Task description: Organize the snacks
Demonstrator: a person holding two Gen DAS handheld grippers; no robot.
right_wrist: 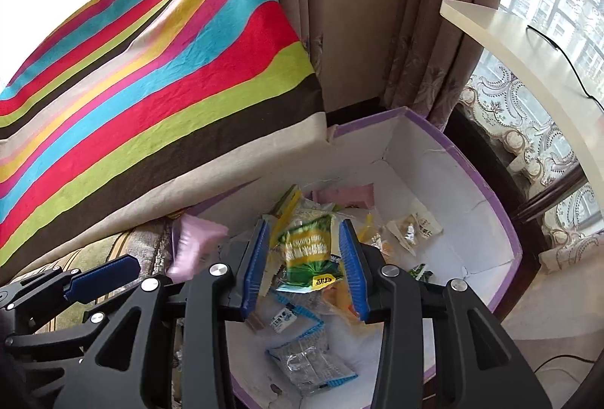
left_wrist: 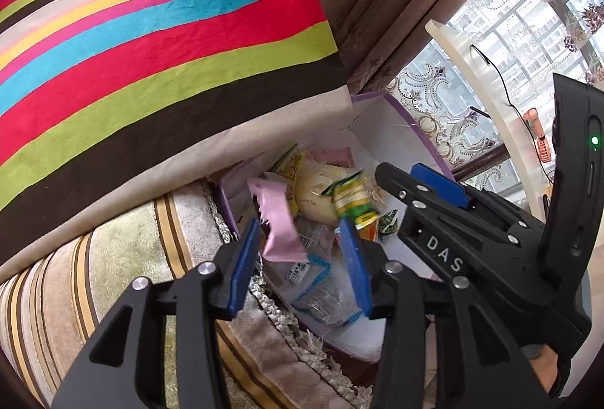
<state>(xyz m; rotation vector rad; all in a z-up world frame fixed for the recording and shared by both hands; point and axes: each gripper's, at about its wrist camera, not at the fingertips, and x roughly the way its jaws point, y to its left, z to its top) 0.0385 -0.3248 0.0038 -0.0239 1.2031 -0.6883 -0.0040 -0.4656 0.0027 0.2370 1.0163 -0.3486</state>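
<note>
Snacks are dropping into the white box (left_wrist: 381, 141) with the purple rim, right below both tools.

Left wrist view: your left hand-held gripper (left_wrist: 302, 269) stands part open, and the pink packet (left_wrist: 277, 220) sits blurred between the tips, apparently loose. It looks light, soft and crinkly; take such wrappers across the flat middle, not the sealed frill. The right hand-held gripper (left_wrist: 434, 182) is just beside.

Right wrist view: your right hand-held gripper (right_wrist: 305, 265) is part open too, with the green packet (right_wrist: 305, 250) between the pads, seemingly released. Foil is slippery and the contents may crush, so squeeze gently.
</note>
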